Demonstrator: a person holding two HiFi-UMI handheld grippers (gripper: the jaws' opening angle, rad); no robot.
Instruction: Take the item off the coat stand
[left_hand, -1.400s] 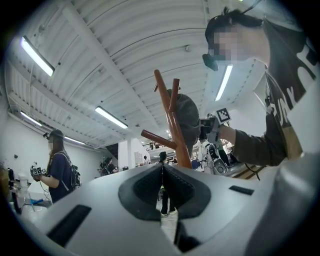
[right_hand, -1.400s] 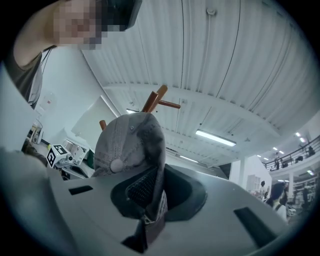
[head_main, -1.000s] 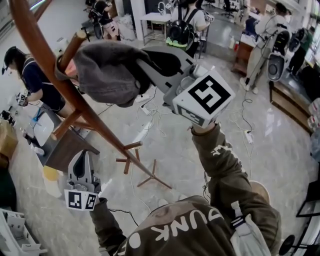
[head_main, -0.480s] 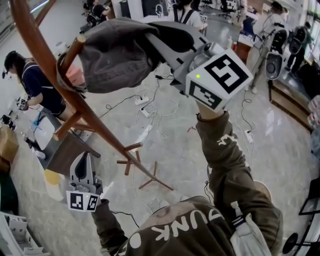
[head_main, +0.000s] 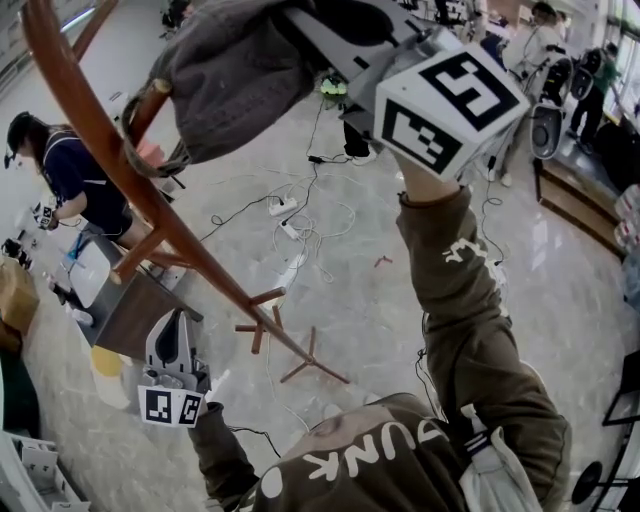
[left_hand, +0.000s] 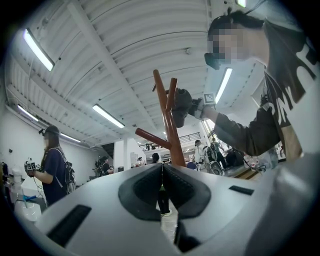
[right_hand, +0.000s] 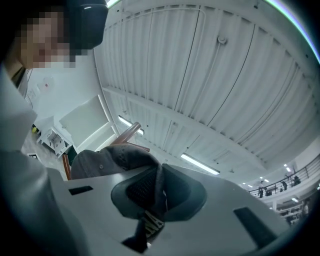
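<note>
A dark grey cap (head_main: 235, 80) hangs over an upper peg (head_main: 150, 105) of the brown wooden coat stand (head_main: 120, 180), its rear edge still around the peg. My right gripper (head_main: 295, 25) is raised high and shut on the cap's fabric; in the right gripper view the cloth (right_hand: 107, 160) runs between the closed jaws (right_hand: 159, 192), with the peg (right_hand: 129, 132) behind it. My left gripper (head_main: 175, 325) hangs low beside the stand's pole, shut and holding nothing (left_hand: 162, 187). The left gripper view shows the stand (left_hand: 167, 125) and the cap (left_hand: 181, 105) from below.
The stand's feet (head_main: 290, 350) rest on a marble floor strewn with cables and power strips (head_main: 290, 215). A person with grippers (head_main: 70, 175) stands at left by a dark low table (head_main: 135, 310). A white crate (head_main: 35, 475) sits lower left. More people stand at the back.
My right gripper has risen and carried the cap upward along the peg, toward the top of the head view. The left gripper has barely moved.
</note>
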